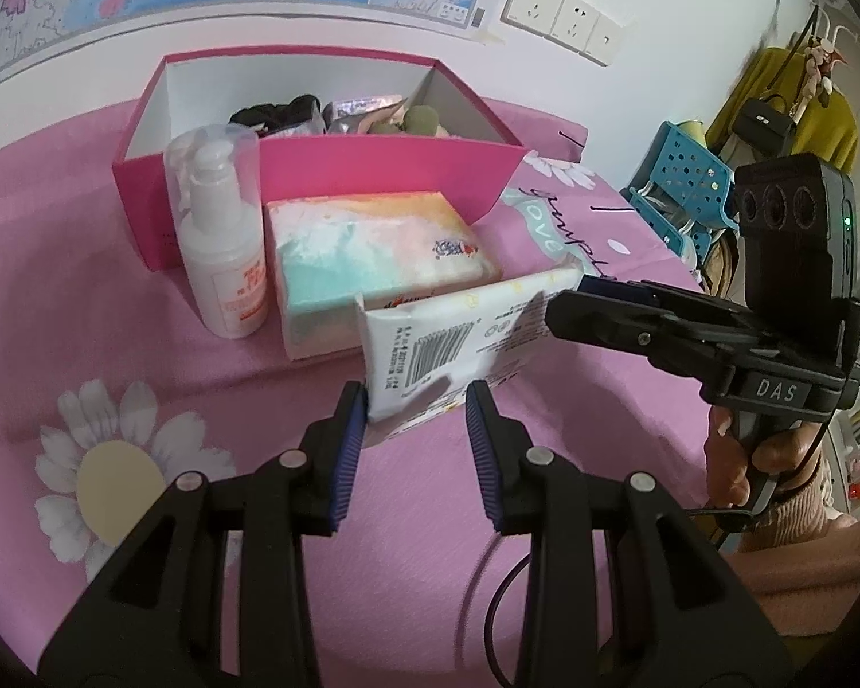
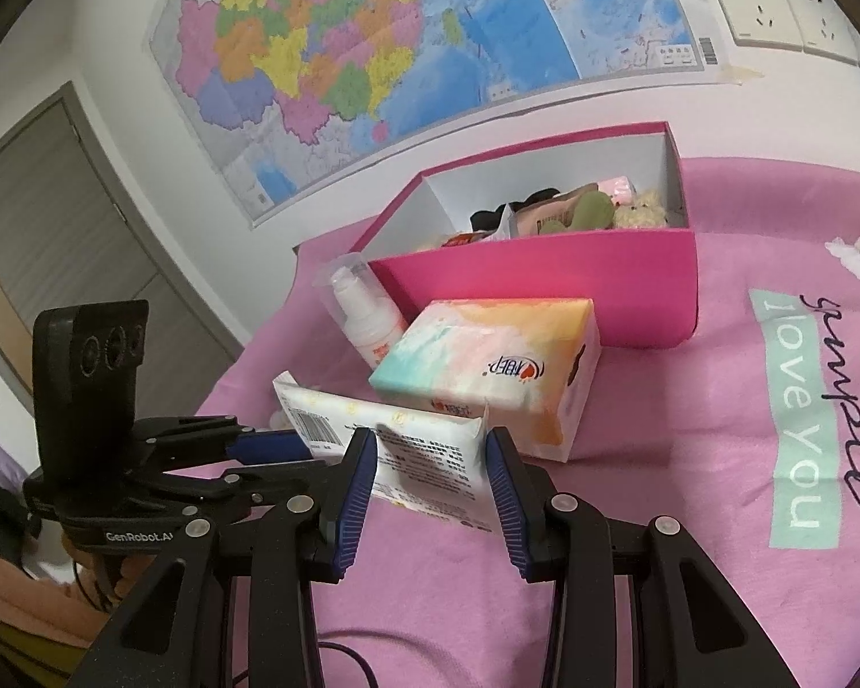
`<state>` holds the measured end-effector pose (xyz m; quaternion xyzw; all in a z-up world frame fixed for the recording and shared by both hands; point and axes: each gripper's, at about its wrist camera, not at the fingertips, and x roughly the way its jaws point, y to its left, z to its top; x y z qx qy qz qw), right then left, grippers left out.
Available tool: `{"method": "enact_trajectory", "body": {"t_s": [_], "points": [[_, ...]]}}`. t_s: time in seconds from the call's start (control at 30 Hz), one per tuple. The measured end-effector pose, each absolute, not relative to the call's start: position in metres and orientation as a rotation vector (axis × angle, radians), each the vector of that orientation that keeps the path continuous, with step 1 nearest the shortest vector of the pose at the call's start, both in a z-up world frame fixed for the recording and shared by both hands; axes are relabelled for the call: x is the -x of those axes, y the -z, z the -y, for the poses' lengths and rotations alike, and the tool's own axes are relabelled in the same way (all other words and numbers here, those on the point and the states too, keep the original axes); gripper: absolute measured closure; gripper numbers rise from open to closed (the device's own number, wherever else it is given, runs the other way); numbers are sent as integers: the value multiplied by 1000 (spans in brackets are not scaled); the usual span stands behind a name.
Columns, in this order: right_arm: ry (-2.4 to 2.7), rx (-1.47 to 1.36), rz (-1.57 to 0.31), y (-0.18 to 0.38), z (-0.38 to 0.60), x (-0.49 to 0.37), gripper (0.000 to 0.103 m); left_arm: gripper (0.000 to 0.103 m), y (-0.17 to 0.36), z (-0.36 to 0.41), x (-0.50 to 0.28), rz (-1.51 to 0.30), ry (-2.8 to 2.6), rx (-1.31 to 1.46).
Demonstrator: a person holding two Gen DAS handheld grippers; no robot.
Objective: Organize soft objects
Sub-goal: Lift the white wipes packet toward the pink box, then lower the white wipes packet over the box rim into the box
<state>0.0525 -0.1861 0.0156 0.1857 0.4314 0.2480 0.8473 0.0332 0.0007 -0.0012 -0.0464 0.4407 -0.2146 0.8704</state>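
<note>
The left claw [image 1: 417, 398] pinches one end of a white wipes pack [image 1: 458, 338], its blue pads pressed on the barcode end. The right claw [image 2: 430, 444] pinches the other end of the same pack [image 2: 395, 436], so the pack hangs between the two, tilted and clear of the pink cover [image 1: 114, 309]. In the left wrist view the right claw's tips are hidden behind the pack; in the right wrist view the left claw's tips are likewise covered by it. The small print on the pack is too blurred to read.

Just beyond the pack lies a pastel tissue box [image 1: 372, 252], and to its left stands a white pump bottle [image 1: 223, 264] under a clear cap, its label unreadable. Behind both sits an open pink box [image 1: 384, 166] with white inner walls. Inside it lie dark fabric, a green plush shape and other soft items, mostly hidden by the near wall. A wall map [image 2: 372, 46] is cut off at the top. At the far right, a hand [image 1: 739, 458] grips the right claw's handle.
</note>
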Motion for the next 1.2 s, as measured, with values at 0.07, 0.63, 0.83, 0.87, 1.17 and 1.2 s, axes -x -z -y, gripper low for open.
{"method": "enact_trajectory", "body": {"t_s": [0.07, 0.63, 0.83, 0.87, 1.17, 1.2], "points": [[-523, -392, -902, -17, 188, -53, 63, 66, -1, 0, -33, -914, 449, 95], [-510, -381, -858, -29, 194, -57, 63, 66, -20, 7, -40, -867, 455, 70], [-506, -379, -843, -32, 197, -61, 63, 66, -26, 8, -41, -849, 454, 72], [-503, -377, -839, -33, 197, -62, 63, 66, -27, 7, -42, -848, 459, 77], [-508, -372, -810, -39, 201, -72, 63, 66, -37, 8, -54, -823, 451, 76], [-508, -371, -806, -40, 202, -74, 63, 66, -38, 8, -55, -821, 450, 75]]}}
